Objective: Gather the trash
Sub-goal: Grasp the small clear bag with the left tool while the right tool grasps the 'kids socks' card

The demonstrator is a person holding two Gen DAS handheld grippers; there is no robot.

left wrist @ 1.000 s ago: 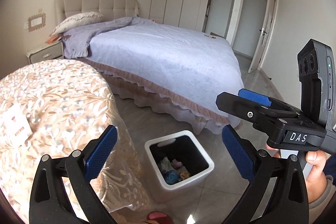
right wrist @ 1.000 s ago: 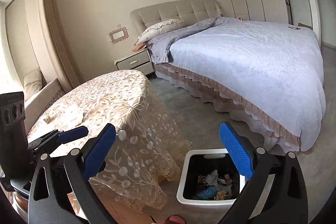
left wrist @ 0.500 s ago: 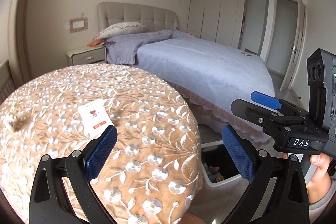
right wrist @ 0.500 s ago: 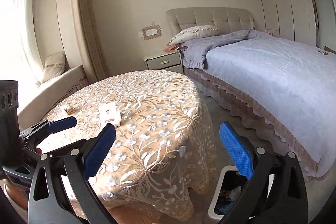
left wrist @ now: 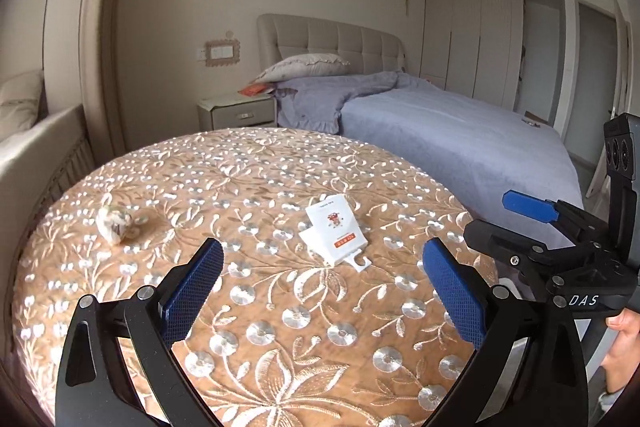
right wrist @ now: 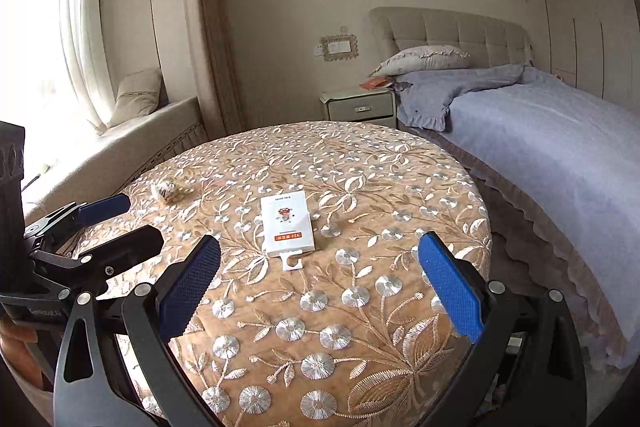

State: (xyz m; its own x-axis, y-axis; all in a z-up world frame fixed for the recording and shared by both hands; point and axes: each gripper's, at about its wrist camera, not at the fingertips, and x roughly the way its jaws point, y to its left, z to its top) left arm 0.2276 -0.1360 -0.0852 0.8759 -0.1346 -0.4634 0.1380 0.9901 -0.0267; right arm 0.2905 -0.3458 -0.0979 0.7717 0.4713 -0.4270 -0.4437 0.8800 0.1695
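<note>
White packet (left wrist: 335, 234) ahead of left tool (left wrist: 324, 291).

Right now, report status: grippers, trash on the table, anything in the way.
Left gripper open, empty; right gripper open, empty. White packet flat mid-table, crumpled wad farther left, both untouched. Nothing between grippers and packet.

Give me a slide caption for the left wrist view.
Open left tool above embroidered round table with white packet and crumpled wrapper.
</note>
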